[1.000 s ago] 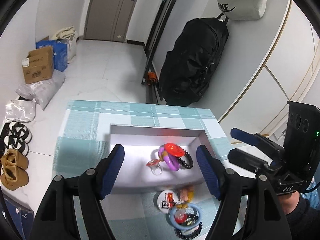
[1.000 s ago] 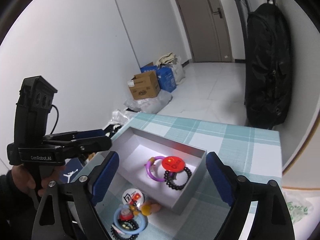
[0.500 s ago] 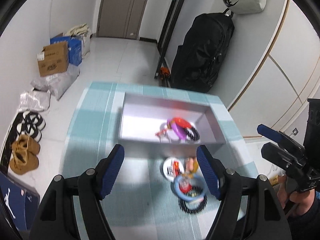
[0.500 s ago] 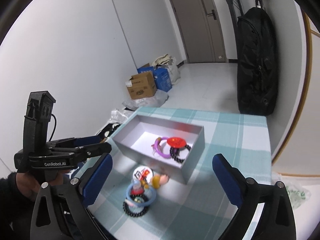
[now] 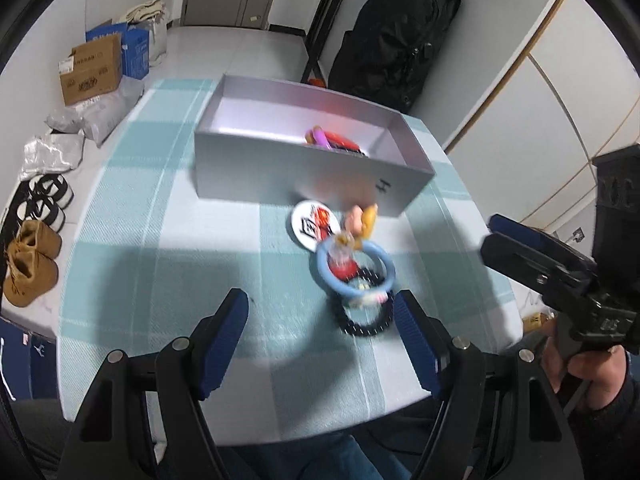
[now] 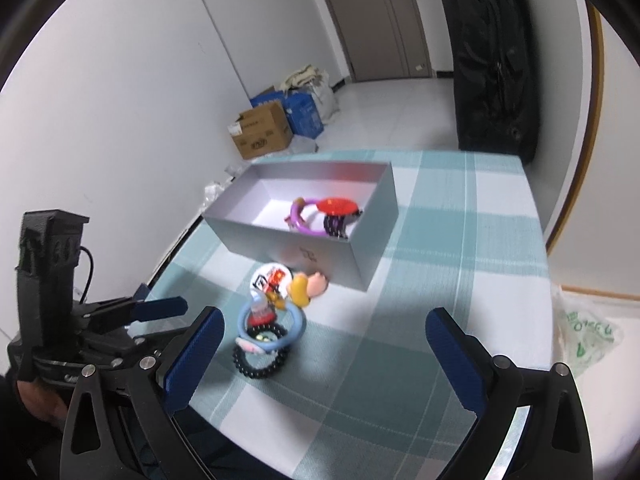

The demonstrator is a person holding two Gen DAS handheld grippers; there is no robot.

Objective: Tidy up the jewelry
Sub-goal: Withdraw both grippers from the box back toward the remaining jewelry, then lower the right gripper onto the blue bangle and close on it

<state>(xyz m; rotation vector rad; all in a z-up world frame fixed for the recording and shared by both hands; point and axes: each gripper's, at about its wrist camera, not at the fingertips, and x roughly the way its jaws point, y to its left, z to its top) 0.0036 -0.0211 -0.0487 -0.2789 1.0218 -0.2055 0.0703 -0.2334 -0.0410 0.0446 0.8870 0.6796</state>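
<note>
Checked cloth covers the table [image 5: 160,264], where my grey box [image 5: 280,178] sits at the far side. Near it lies a loose pile: badge [image 5: 310,226], blue ring [image 5: 356,270], black bracelet [image 5: 364,326]. Both my left gripper [image 5: 322,334] and right gripper [image 6: 322,354] hover wide and empty.

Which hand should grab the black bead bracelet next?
Probably left. The black bead bracelet lies just inside the left gripper, near its right finger, jaws open. The right gripper is open too, but the bracelet sits off by its left finger.
</note>
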